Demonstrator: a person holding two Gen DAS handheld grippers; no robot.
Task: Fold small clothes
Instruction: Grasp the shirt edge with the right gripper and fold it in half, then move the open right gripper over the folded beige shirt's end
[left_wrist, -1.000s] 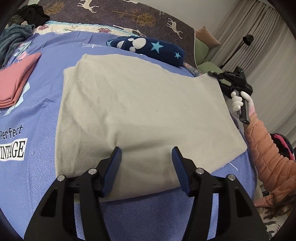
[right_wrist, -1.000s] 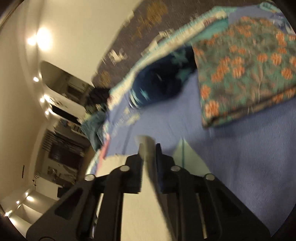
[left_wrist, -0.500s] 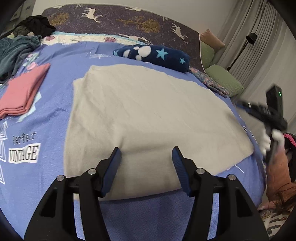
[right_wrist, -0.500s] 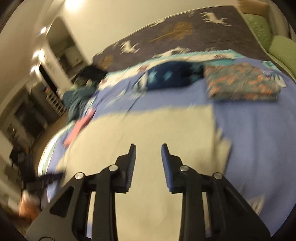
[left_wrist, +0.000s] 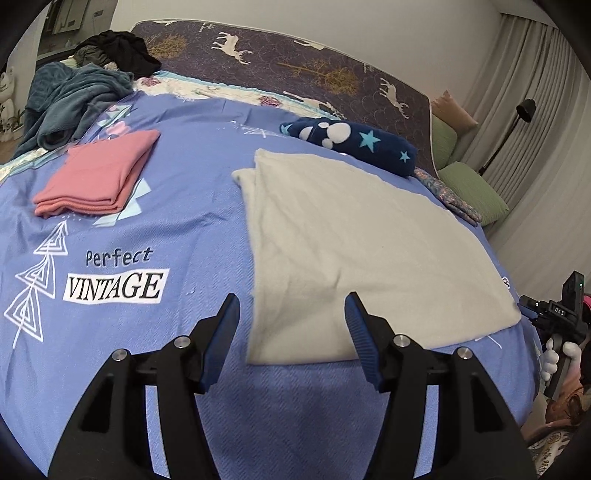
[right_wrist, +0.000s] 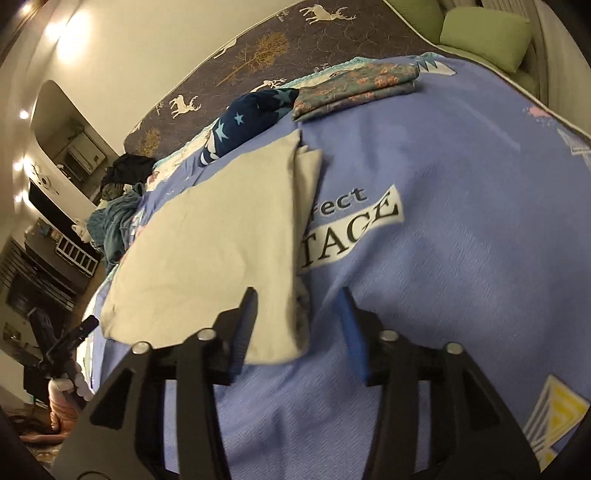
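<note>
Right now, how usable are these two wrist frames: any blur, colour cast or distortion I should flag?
Left wrist view: sharp, cool even light, strong fisheye bowing of the bed, dark vignette corners, soft shadow beneath the left gripper. Right wrist view: warmer yellowish cast, glare from ceiling lights, horizon tilted, slight motion blur on the grey cloth.

grey cloth (left_wrist: 354, 243) folded, left gripper (left_wrist: 291, 332) empty
</note>
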